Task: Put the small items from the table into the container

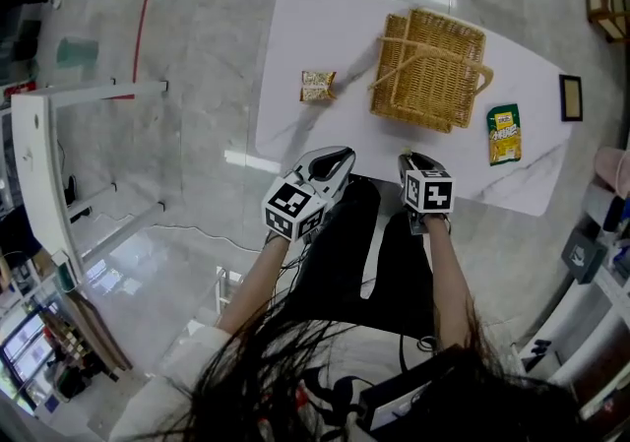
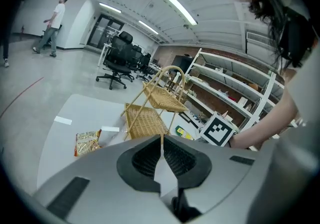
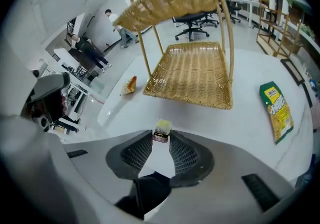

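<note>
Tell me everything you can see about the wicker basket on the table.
The wicker basket is woven from tan, straw-coloured cane. It has a shallow rectangular lower tray and a second woven layer held above it on thin cane uprights. It stands upright on the white table, toward the far side. The lower tray looks empty; what the upper layer holds cannot be seen. Only the table touches it: a green packet lies apart on one side, a small snack packet apart on the other.
</note>
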A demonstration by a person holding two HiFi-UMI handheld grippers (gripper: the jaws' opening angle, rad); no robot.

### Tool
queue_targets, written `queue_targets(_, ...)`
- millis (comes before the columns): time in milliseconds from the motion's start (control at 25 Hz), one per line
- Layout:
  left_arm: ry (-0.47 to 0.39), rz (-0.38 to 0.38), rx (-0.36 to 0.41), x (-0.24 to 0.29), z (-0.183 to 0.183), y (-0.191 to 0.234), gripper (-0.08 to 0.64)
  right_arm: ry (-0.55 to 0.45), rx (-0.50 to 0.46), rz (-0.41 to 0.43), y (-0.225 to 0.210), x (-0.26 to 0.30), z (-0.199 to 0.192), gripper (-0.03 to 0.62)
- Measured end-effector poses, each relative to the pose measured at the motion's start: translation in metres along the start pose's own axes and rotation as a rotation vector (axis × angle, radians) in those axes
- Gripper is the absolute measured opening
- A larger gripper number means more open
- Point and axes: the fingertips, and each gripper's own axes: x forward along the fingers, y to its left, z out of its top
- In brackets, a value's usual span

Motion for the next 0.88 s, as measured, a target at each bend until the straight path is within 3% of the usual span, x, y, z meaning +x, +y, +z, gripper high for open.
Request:
queue_targets(160,-0.029,0.004,-0.008,-0.008,0.016,-0.011,0.023,-0.078,-0.044,-0.024,0.009,-0.048,0.026,0.117)
queue_targets(520,-0.108,0.037,-0.064,-0.022,0.054,-0.036,0.023,-0.257,-0.141,0.004,0.049,-0.14,0.099,0.117)
queue_targets(880,-0.12,0.038,0.012,-0.017,0.081,-0.047,0.023,-0.34,-0.25,-0.013,0.057,-0.153,0.159,0.117)
